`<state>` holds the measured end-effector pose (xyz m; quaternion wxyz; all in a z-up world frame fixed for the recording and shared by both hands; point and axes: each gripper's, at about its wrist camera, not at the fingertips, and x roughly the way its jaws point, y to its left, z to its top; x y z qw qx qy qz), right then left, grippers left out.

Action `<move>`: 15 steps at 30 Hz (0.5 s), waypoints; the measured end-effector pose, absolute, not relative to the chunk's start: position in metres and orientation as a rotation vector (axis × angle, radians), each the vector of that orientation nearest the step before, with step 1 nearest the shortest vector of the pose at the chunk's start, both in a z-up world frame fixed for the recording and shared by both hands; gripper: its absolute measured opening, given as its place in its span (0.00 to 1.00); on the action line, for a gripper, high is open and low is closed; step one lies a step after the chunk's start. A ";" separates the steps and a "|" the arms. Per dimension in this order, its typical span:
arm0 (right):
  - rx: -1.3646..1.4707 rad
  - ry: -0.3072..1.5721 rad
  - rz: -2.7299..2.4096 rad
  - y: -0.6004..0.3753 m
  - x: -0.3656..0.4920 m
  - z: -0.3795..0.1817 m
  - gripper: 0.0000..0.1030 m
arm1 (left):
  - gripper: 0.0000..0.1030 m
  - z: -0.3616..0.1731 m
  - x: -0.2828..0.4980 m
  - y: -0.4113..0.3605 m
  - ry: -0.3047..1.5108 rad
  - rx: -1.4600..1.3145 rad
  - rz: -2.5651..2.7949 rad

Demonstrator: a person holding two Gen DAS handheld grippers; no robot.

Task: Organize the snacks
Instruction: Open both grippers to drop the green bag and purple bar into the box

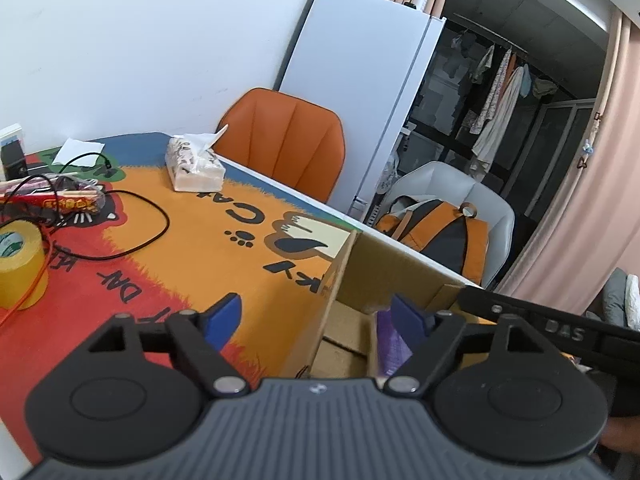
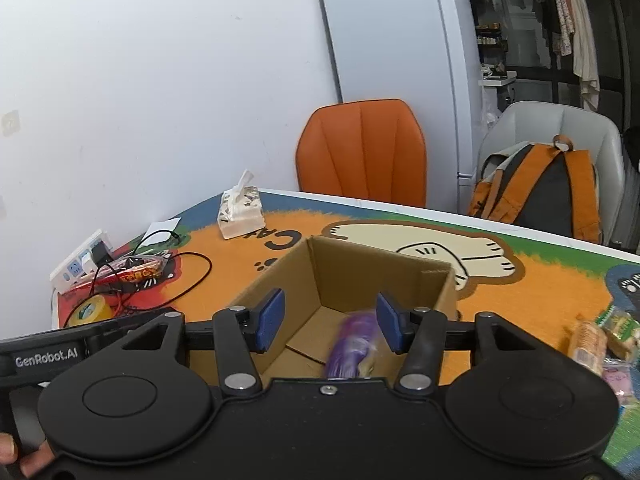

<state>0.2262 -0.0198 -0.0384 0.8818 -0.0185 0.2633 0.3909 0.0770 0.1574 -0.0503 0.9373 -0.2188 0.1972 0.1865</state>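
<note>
The purple snack packet lies inside the open cardboard box on the worktop, near the box's front right corner, blurred in the right wrist view. In the left wrist view it shows as a purple strip behind the box's near wall, just beside the blue pad of one finger.

The right hand-held gripper hangs over the box with its jaws partly apart; the packet sits below and between the blue pads, which do not press on it. The left hand-held gripper stands with its jaws wide, straddling the left wall of the box, one finger outside over the cat-printed mat and the other inside; it has hold of nothing.

More snack packets lie in a small heap on the worktop to the right of the box, apart from it. A tissue pack stands farther back, and a roll of yellow tape sits at the left among black cables. An orange chair is behind the worktop, and a backpack rests on a grey chair.
</note>
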 end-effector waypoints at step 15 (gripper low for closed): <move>-0.077 0.526 0.749 -0.070 0.203 -0.036 1.00 | 0.93 -0.052 0.074 0.131 0.424 -0.437 0.372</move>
